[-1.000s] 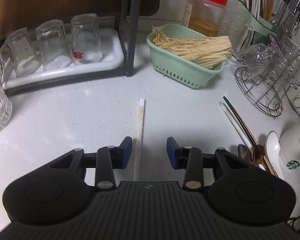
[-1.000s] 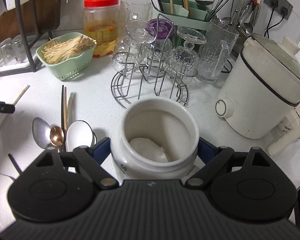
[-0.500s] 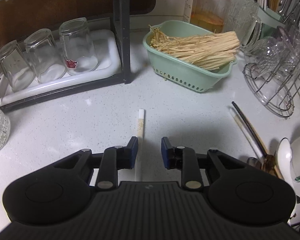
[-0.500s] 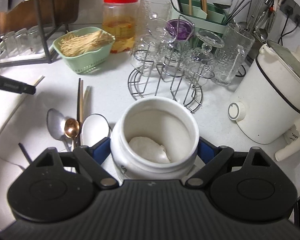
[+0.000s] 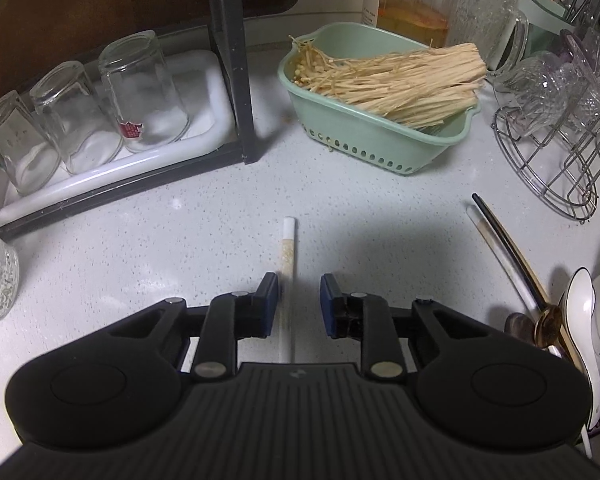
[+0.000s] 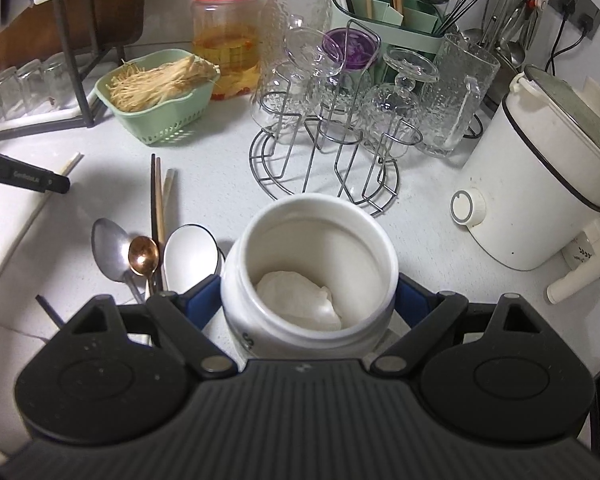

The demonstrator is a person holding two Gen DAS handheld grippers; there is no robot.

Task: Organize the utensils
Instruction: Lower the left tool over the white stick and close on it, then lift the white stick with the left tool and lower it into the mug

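My left gripper (image 5: 299, 300) and right gripper (image 6: 308, 304) look alike: ribbed black housing, two round black domes, silver screw heads, blue-padded fingers (image 5: 269, 294).

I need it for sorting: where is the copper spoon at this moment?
In the right wrist view the copper spoon lies on the counter, left of the white jar, between a steel spoon and a white spoon.

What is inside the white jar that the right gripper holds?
Inside the white jar lies a crumpled white wad, perhaps paper or cloth. The near wall hides the bottom beneath it. No utensils are inside.
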